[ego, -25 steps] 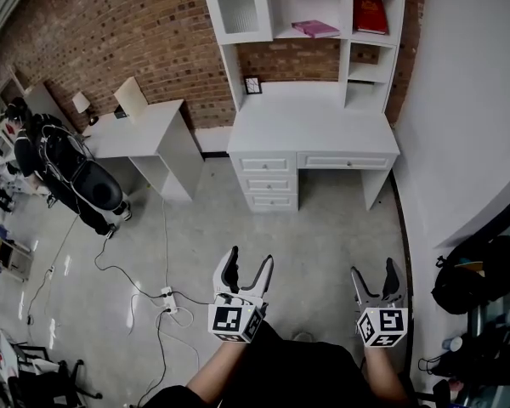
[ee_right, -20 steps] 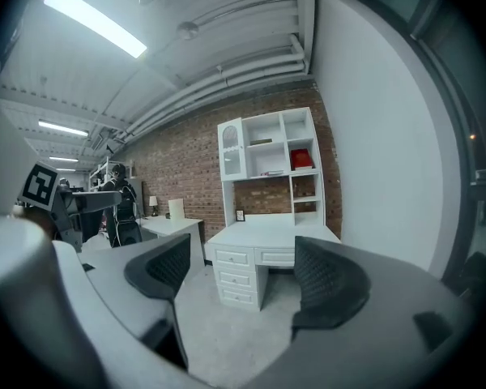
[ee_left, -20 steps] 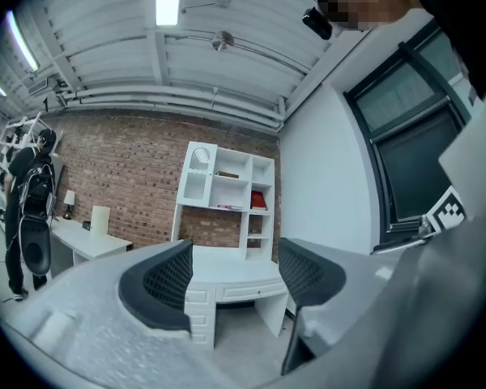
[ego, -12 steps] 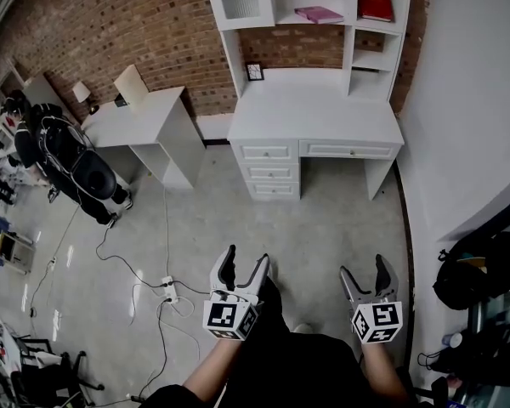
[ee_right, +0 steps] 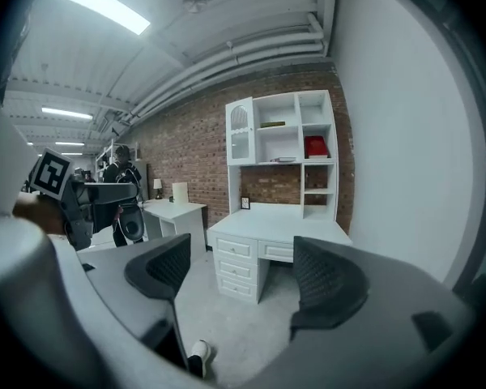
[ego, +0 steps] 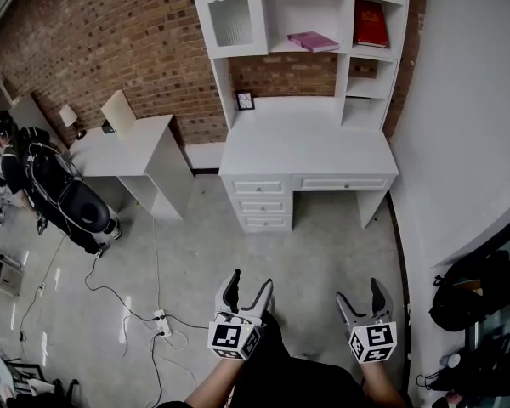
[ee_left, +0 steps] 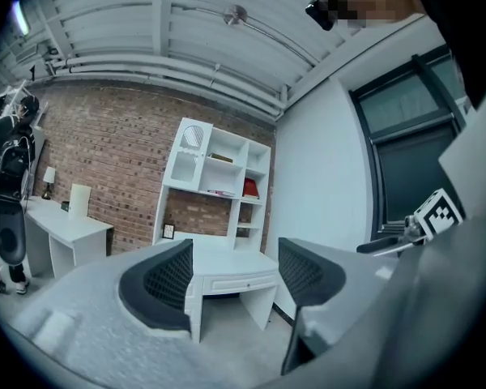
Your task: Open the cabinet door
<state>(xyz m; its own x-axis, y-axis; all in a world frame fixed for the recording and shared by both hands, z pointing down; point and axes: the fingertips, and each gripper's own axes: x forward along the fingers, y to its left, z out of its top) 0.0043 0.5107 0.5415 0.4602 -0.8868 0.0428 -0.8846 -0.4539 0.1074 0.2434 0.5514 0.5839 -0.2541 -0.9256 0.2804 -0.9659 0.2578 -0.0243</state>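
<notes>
A white desk with a hutch stands against the brick wall ahead. Its glass-fronted cabinet door at the hutch's upper left is closed; the same cabinet door shows in both gripper views. My left gripper is held low over the floor, open, nothing between its fingers. My right gripper is beside it to the right, also open and empty. Both are well short of the desk.
A pink book and a red book sit on the hutch shelves, a small frame on the desktop. A second white desk stands left. A stroller, cables and a power strip lie left; a black bag right.
The view has tilted up, showing more of the hutch. Both grippers sit slightly lower in the picture, still open.
</notes>
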